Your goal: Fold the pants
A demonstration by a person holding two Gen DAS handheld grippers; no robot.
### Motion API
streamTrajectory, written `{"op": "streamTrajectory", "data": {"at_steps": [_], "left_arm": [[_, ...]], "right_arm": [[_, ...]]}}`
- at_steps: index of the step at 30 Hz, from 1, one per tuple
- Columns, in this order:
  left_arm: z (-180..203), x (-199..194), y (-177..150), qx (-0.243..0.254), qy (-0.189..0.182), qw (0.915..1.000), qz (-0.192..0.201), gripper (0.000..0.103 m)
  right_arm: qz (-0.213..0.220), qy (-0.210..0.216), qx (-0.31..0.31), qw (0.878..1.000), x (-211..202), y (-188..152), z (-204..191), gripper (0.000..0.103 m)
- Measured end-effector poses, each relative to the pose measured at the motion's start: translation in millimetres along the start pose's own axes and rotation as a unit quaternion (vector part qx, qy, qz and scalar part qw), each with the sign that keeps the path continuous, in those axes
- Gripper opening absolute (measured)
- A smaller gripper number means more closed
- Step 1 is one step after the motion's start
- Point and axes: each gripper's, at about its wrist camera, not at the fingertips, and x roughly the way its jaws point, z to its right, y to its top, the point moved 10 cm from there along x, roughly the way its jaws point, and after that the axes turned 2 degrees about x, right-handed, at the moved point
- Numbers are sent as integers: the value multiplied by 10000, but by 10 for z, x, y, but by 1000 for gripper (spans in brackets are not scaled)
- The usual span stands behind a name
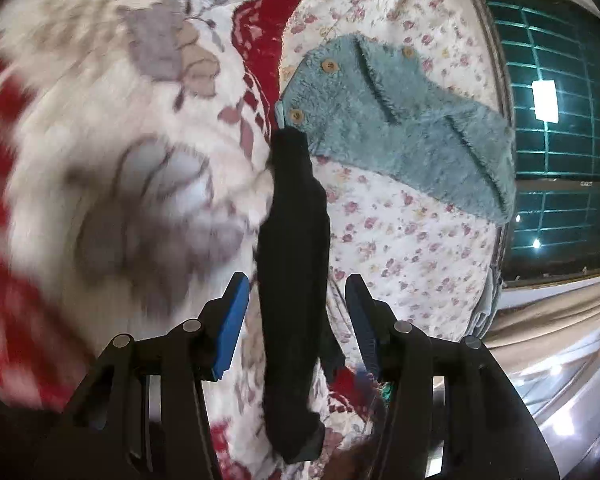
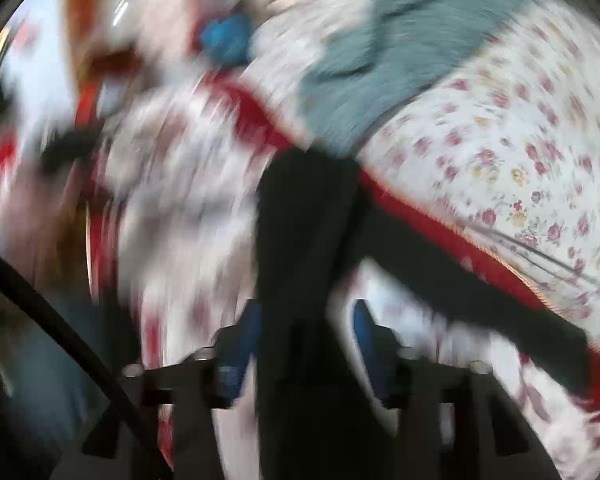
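Left gripper (image 1: 298,322) fingers spread, black pants (image 1: 294,280) running between them, pads not touching the cloth. Pants lie on red-patterned blanket (image 1: 100,140), teal fleece garment (image 1: 400,128) beyond on floral sheet (image 1: 400,248). Right gripper (image 2: 304,344) blurred, fingers spread around pants.

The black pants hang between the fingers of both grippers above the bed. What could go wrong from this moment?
1. In the left wrist view the left gripper has visible gaps beside the black pants, so the cloth may slip out.
2. The teal fleece garment lies just beyond the pants' far end; it could be dragged along or caught in the fold.
3. The right wrist view is heavily blurred, so whether the right gripper grips the pants is unclear.
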Motion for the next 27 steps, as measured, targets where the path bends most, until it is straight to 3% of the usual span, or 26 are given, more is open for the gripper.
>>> {"op": "streamTrajectory", "data": {"at_steps": [3, 5, 7, 8, 11, 12, 13, 14, 16, 17, 18, 21, 23, 27], "left_arm": [[27, -302, -331, 897, 509, 9937, 429, 49], [-77, -561, -522, 1537, 1016, 9786, 919, 59], [-252, -665, -637, 1607, 1275, 9732, 1040, 61], [-307, -694, -644, 1505, 1253, 9749, 1057, 61], [-350, -696, -542, 1436, 1248, 9733, 1280, 61], [-384, -662, -533, 1331, 1188, 9765, 1207, 61], [-413, -627, -535, 1255, 1154, 9790, 1116, 61], [-451, -602, -532, 1157, 1140, 9813, 1036, 61], [-513, -606, -510, 920, 1089, 9847, 1005, 61], [-540, -617, -501, 831, 1079, 9855, 1014, 61], [-564, -637, -497, 747, 1077, 9862, 1012, 61], [-560, -641, -512, 726, 1100, 9864, 981, 61], [-545, -659, -523, 762, 1111, 9858, 1001, 61], [-555, -660, -533, 746, 1129, 9859, 989, 61]], "right_arm": [[-358, 503, 771, 9951, 552, 451, 84, 56], [-658, 360, 837, 9937, 947, 579, 114, 56], [-861, 104, 817, 9929, 1244, 605, 154, 56], [-963, -6, 864, 9916, 1407, 601, 218, 56], [-1295, 48, 1169, 9846, 1683, 497, 345, 53], [-1422, 250, 1355, 9802, 1730, 451, 340, 45], [-1442, 709, 1539, 9749, 1725, 459, 239, 19], [-1299, 1055, 1454, 9751, 1655, 519, 84, 15], [-985, 1325, 602, 9844, 1435, 639, -358, 11], [-938, 1546, 126, 9834, 1314, 654, -676, 10], [-911, 1714, -364, 9803, 1200, 637, -989, 10], [-1232, 2367, -1564, 9510, 978, 326, -1938, 10], [-1639, 2470, -1732, 9392, 1018, 112, -2251, 13], [-1505, 2524, -1285, 9472, 897, 205, -2301, 17]]}}
